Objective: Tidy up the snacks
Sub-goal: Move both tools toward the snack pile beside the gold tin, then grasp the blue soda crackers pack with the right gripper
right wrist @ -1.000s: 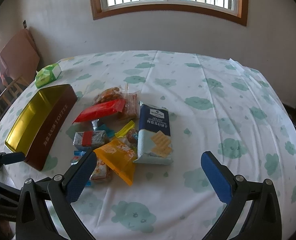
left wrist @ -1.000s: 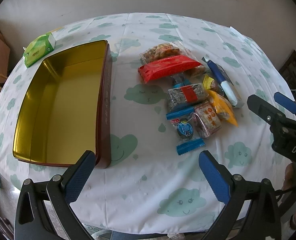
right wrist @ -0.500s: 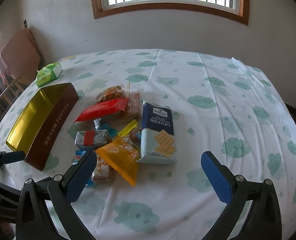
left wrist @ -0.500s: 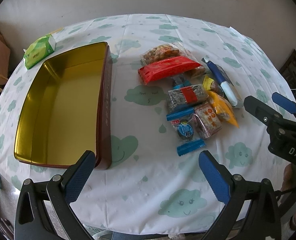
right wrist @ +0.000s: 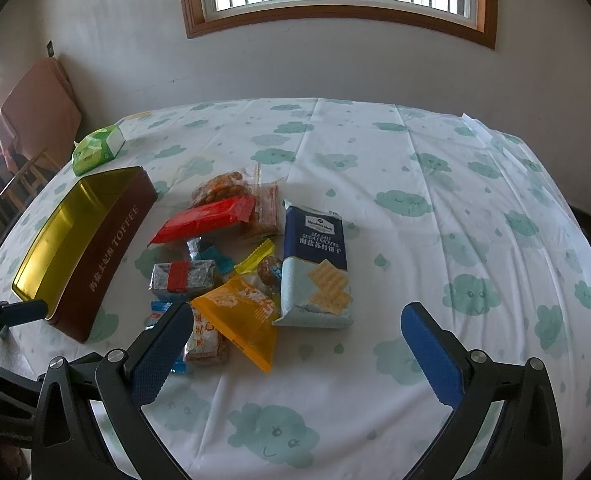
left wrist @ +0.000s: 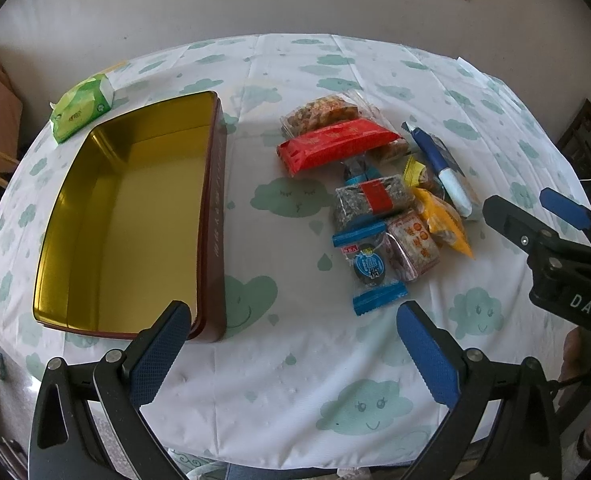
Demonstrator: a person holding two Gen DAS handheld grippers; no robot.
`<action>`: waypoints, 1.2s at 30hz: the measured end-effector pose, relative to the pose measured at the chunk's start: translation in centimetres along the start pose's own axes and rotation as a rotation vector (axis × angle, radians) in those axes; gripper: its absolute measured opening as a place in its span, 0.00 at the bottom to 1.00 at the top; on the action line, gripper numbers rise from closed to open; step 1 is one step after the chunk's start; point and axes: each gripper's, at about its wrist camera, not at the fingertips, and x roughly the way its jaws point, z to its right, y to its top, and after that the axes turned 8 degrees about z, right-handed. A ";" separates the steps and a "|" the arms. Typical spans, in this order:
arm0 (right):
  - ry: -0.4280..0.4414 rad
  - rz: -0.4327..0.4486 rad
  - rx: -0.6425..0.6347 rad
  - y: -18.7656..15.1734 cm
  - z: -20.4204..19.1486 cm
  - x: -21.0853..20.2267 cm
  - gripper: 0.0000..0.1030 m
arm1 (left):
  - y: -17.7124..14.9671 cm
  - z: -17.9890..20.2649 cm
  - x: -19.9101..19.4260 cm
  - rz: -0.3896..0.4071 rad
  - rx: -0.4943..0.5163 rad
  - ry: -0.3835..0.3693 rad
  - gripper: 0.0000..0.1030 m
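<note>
Left wrist view: left gripper [left wrist: 293,342] spread wide, empty, above the cloth [left wrist: 295,380] near the tin [left wrist: 135,216]. Tin empty, left of the snack pile [left wrist: 375,196]. Right gripper [right wrist: 293,344] also agape, holding nothing, just short of the cracker pack [right wrist: 317,268]. Green pack [right wrist: 97,148] behind tin.

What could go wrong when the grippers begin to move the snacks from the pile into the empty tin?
1. The snacks overlap: the orange packet lies partly over neighbouring snacks beside the cracker pack, so a grasp may drag neighbours along.
2. The tin sits near the table's edge by the open left gripper; a push might slide it off.
3. The open right gripper may pinch the loose tablecloth under flat packets.
</note>
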 end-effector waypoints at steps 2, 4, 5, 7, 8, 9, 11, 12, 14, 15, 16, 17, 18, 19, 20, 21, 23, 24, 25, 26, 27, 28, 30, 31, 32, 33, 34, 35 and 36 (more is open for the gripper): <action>-0.002 -0.002 -0.004 0.0 0.1 0.0 1.00 | 0.0 0.0 0.0 -0.001 0.000 -0.001 0.99; 0.000 -0.001 -0.004 0.0 0.2 0.0 1.00 | 0.0 0.0 0.0 -0.002 0.000 -0.005 0.99; 0.000 -0.002 -0.002 0.0 0.1 0.0 1.00 | 0.0 0.0 0.0 0.000 0.001 -0.006 0.98; 0.000 -0.002 -0.001 0.0 0.2 0.0 1.00 | 0.2 0.1 -0.1 0.007 0.006 -0.010 0.98; -0.001 -0.001 -0.002 0.0 0.2 0.0 1.00 | 0.1 0.1 -0.2 0.012 0.007 -0.013 0.98; 0.000 -0.002 -0.002 0.0 0.2 0.0 1.00 | 0.2 0.1 -0.3 0.018 0.009 -0.018 0.98; 0.000 -0.003 -0.002 0.0 0.2 0.1 1.00 | 0.2 0.1 -0.4 0.025 0.007 -0.032 0.98; 0.000 -0.005 -0.001 0.0 0.1 0.2 1.00 | 0.3 0.1 -0.4 0.031 0.009 -0.036 0.98; 0.001 -0.008 0.003 -0.1 0.2 0.4 1.00 | 0.5 0.2 -0.5 0.042 0.021 -0.035 0.98; 0.002 -0.010 0.004 -0.1 0.2 0.5 1.00 | 0.5 0.2 -0.5 0.046 0.026 -0.039 0.98; 0.001 -0.012 0.006 -0.1 0.2 0.6 1.00 | 0.7 0.2 -0.5 0.050 0.029 -0.041 0.98; 0.000 -0.014 0.006 0.0 0.3 0.7 1.00 | 0.8 0.2 -0.4 0.053 0.032 -0.043 0.98; 0.002 -0.015 0.007 0.0 0.4 0.8 1.00 | 1.0 0.2 -0.3 0.054 0.033 -0.048 0.98; 0.003 -0.017 0.008 0.0 0.6 0.9 1.00 | 1.1 0.2 -0.3 0.052 0.031 -0.051 0.98; 0.002 -0.020 0.007 0.1 0.8 1.1 1.00 | 1.3 0.1 -0.2 0.054 0.031 -0.054 0.98; 0.002 -0.022 0.005 0.1 0.7 1.1 1.00 | 1.4 0.1 -0.1 0.056 0.034 -0.054 0.98; 0.004 -0.027 0.001 0.3 1.2 1.6 1.00 | 1.6 0.0 0.0 0.059 0.045 -0.047 0.98; 0.004 -0.030 0.000 0.4 1.3 1.8 1.00 | 1.9 0.0 0.2 0.055 0.049 -0.042 0.98; 0.004 -0.033 0.000 0.5 1.4 2.0 1.00 | 2.1 -0.1 0.3 0.054 0.052 -0.042 0.98; 0.006 -0.034 -0.001 0.6 1.6 2.2 1.00 | 2.2 -0.1 0.4 0.053 0.053 -0.044 0.98; 0.006 -0.036 -0.003 0.8 1.7 2.6 1.00 | 2.5 -0.2 0.6 0.052 0.052 -0.045 0.98; 0.002 -0.040 -0.005 0.9 1.8 2.9 1.00 | 2.6 -0.3 0.7 0.052 0.051 -0.047 0.98; 0.003 -0.043 -0.003 1.2 2.0 3.4 1.00 | 2.9 -0.5 1.0 0.052 0.055 -0.042 0.98; 0.003 -0.046 -0.001 1.4 2.2 3.7 1.00 | 3.0 -0.5 1.1 0.050 0.058 -0.038 0.98; 0.001 -0.050 0.001 1.5 2.3 4.0 1.00 | 3.3 -0.6 1.4 0.043 0.059 -0.038 0.98; -0.001 -0.053 0.003 1.7 2.5 4.4 1.00 | 3.4 -0.8 1.6 0.039 0.059 -0.038 0.98; 0.000 -0.055 0.005 1.8 2.7 4.7 1.00 | 3.7 -0.9 1.7 0.039 0.059 -0.035 0.98; -0.001 -0.058 0.006 2.0 2.8 5.0 1.00 | 3.9 -1.0 1.8 0.044 0.061 -0.031 0.98; -0.005 -0.063 0.006 2.1 2.9 5.4 1.00 | 4.3 -1.1 2.0 0.049 0.067 -0.022 0.98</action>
